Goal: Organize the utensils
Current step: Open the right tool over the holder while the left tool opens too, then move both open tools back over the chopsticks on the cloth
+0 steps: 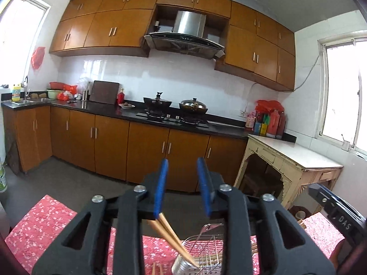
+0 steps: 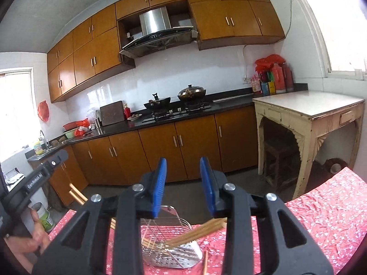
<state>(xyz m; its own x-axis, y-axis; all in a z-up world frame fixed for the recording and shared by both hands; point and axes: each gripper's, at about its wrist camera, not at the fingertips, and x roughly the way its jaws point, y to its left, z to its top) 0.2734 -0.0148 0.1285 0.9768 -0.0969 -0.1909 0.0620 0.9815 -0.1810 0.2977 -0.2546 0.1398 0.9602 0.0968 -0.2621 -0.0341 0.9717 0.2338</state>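
Note:
A wire and perforated-steel utensil rack (image 1: pixel 201 255) lies on the red floral tablecloth (image 1: pixel 45 224), and it also shows in the right wrist view (image 2: pixel 169 247). In the left wrist view a pair of wooden chopsticks (image 1: pixel 176 240) slants from under my left gripper (image 1: pixel 182 167) down into the rack. Its blue pads stand apart. In the right wrist view a bundle of chopsticks (image 2: pixel 197 231) slants from under my right gripper (image 2: pixel 183 165) into the rack. Its pads also stand apart. Where the chopsticks meet the fingers is hidden. A loose chopstick (image 2: pixel 205 262) lies on the cloth.
Kitchen counter with stove and two pots (image 1: pixel 176 107) runs across the back, over wooden cabinets. A worn cream side table (image 1: pixel 293 158) stands at right with bottles behind it. The other gripper's body shows at each view's edge (image 2: pixel 34 178).

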